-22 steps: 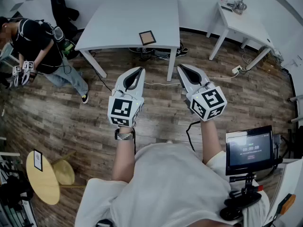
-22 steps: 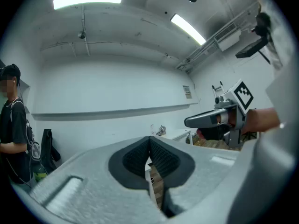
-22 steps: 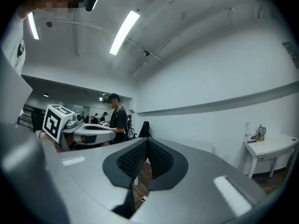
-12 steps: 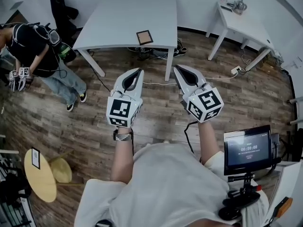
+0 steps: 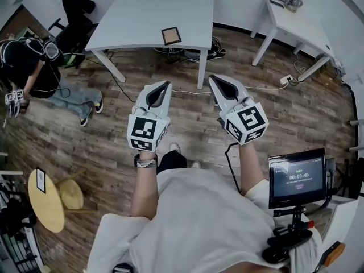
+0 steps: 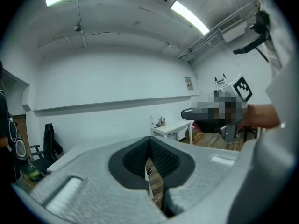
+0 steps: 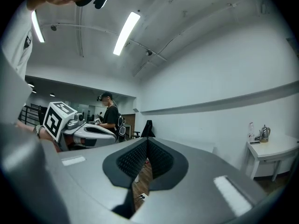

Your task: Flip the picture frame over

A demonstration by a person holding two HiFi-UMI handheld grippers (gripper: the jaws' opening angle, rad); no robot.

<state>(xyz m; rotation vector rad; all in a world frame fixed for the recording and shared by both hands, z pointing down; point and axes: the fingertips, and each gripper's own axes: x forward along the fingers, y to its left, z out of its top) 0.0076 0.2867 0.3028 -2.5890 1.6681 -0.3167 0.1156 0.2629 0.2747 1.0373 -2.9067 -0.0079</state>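
White table (image 5: 142, 16) bears the picture frame (image 5: 171, 36); left hand-held gripper (image 5: 166, 85) and right hand-held gripper (image 5: 214, 79) pressed together, empty.

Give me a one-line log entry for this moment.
flip: not started | left tool: shut, empty | right tool: shut, empty | picture frame: flat on table, untouched

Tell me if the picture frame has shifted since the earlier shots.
No. The frame lies at the same spot by the table's front edge, near its right leg; only the head view itself has shifted.
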